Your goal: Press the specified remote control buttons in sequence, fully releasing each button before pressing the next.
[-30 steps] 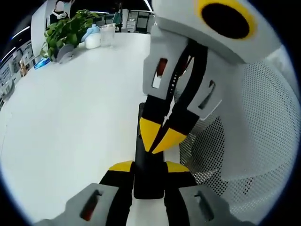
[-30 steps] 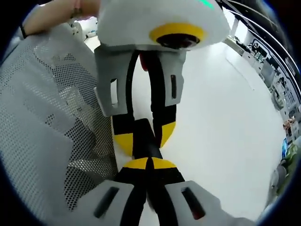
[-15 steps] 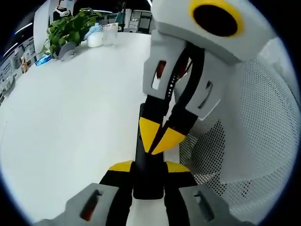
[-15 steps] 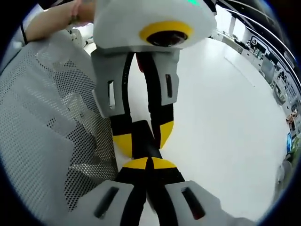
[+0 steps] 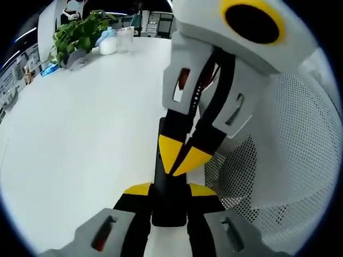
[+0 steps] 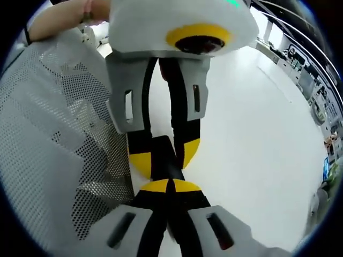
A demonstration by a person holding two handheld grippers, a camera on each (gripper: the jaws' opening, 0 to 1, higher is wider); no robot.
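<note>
A slim black remote control (image 5: pixel 169 208) lies lengthwise over the white table (image 5: pixel 80 134). My left gripper (image 5: pixel 170 189) is shut on it, one yellow-tipped jaw on each long side. My right gripper (image 5: pixel 180 157) comes down from above with its yellow tips pinched together, shut, resting on the remote's top face. In the right gripper view my right gripper (image 6: pixel 169 186) shows its tips closed against the remote (image 6: pixel 161 158), and the left gripper (image 6: pixel 164 155) clamps the remote from the far side. The buttons under the tips are hidden.
A white perforated mesh surface (image 5: pixel 292 160) rises right beside the remote, also seen as the mesh (image 6: pixel 48 139). A potted plant (image 5: pixel 80 33) and white cups (image 5: pixel 107 44) stand at the table's far end. A person's arm (image 6: pixel 51 25) reaches over the mesh.
</note>
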